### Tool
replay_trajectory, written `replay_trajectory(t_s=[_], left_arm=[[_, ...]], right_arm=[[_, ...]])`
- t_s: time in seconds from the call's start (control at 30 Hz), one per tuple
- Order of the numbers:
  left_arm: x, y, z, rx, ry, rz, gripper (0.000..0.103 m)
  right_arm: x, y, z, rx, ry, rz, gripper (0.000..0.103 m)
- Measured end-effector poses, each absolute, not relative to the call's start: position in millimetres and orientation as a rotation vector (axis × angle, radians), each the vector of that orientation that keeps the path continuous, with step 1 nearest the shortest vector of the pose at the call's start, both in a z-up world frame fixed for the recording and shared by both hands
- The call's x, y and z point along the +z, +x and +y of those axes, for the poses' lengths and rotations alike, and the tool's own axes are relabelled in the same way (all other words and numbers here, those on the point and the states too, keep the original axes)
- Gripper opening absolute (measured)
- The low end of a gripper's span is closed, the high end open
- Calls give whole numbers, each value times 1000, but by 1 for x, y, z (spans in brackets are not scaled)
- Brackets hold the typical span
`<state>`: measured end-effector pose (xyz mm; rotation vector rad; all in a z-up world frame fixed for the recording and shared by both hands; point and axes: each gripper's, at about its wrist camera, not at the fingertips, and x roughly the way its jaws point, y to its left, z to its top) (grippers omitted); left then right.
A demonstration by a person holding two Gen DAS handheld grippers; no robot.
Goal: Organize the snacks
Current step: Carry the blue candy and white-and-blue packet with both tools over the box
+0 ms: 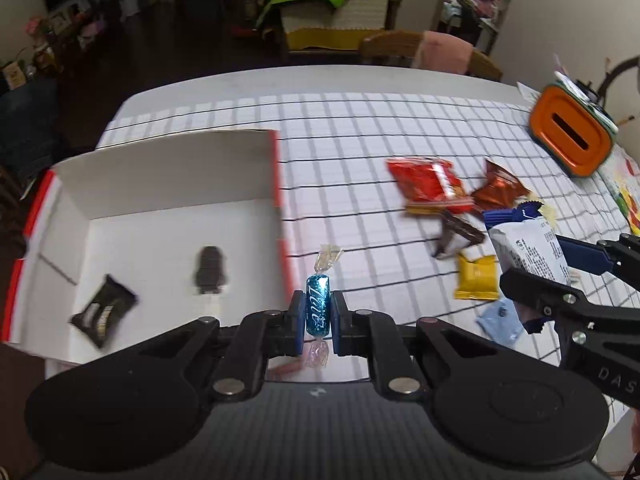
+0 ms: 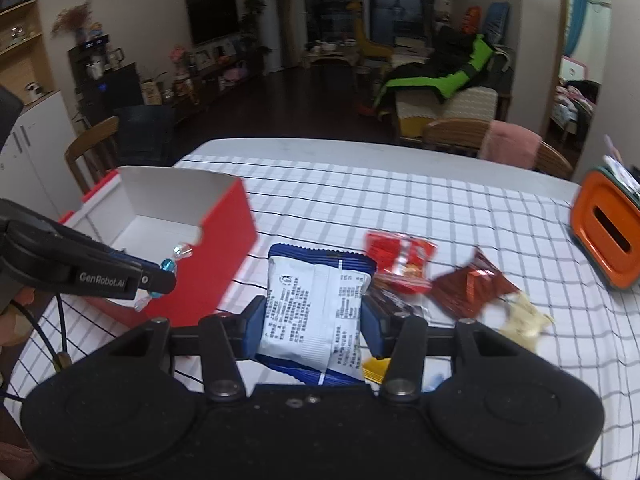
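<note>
Two tools, left tool (image 1: 317, 312) gripping candy (image 1: 318, 309)

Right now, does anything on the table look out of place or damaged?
Nothing damaged. The loose snacks lie in a jumbled heap right of the red box, some overlapping; that is simply the unsorted pile. Two dark packets already lie inside the box.
</note>
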<state>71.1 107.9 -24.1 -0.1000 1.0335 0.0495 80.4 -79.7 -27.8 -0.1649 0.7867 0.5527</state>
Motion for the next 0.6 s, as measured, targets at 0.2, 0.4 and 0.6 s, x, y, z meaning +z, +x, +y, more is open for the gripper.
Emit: replay_trajectory(t_s=[0.2, 0.4, 0.6], left_arm=[[-17, 67, 149, 98, -109, 1025, 13], [-15, 65, 184, 131, -90, 1028, 13], [-15, 72, 222, 166, -77, 1036, 13]], right_arm=[[-27, 78, -36, 602, -187, 790, 48], [-29, 80, 4, 637, -209, 798, 48], [-34, 86, 41, 655, -214, 814, 48]])
